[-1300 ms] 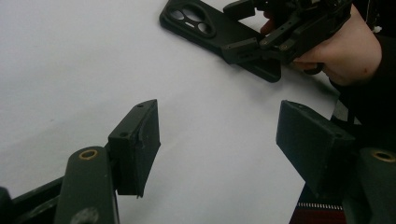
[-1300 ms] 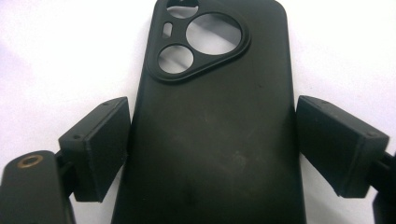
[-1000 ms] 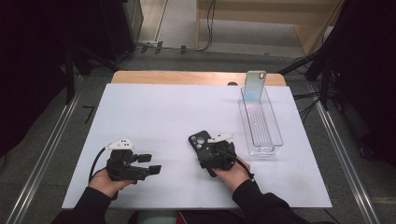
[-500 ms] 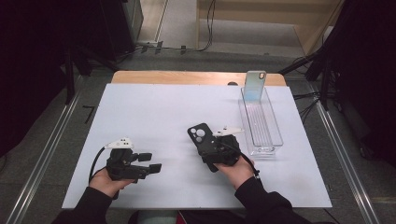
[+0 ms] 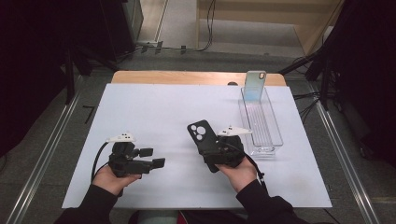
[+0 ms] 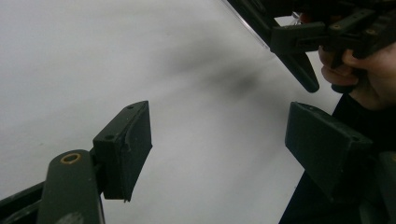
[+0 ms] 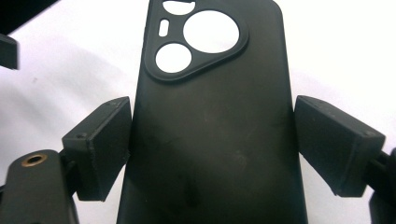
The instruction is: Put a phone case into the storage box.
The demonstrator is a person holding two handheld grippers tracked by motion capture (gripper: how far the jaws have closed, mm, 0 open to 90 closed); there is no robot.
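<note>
A black phone case [image 5: 201, 135] with round camera cut-outs lies back-up between the jaws of my right gripper [image 5: 208, 150], just right of the table's middle. In the right gripper view both pads press against the long edges of the case [image 7: 210, 154], so my right gripper [image 7: 212, 126] is shut on it. Near the front left, my left gripper [image 5: 154, 157] points right and stands open. Only white surface lies between the jaws of my left gripper [image 6: 215, 135], and the right gripper [image 6: 303, 42] and its hand appear at the top right.
A clear narrow tray [image 5: 268, 133] runs front to back at the right of the white mat [image 5: 154, 107]. A pale iridescent phone [image 5: 255, 84] stands upright at its far end. A wooden strip [image 5: 187, 77] edges the back.
My right gripper has shifted a little to the right and forward, and the black case has moved with it. The left gripper has stayed in place.
</note>
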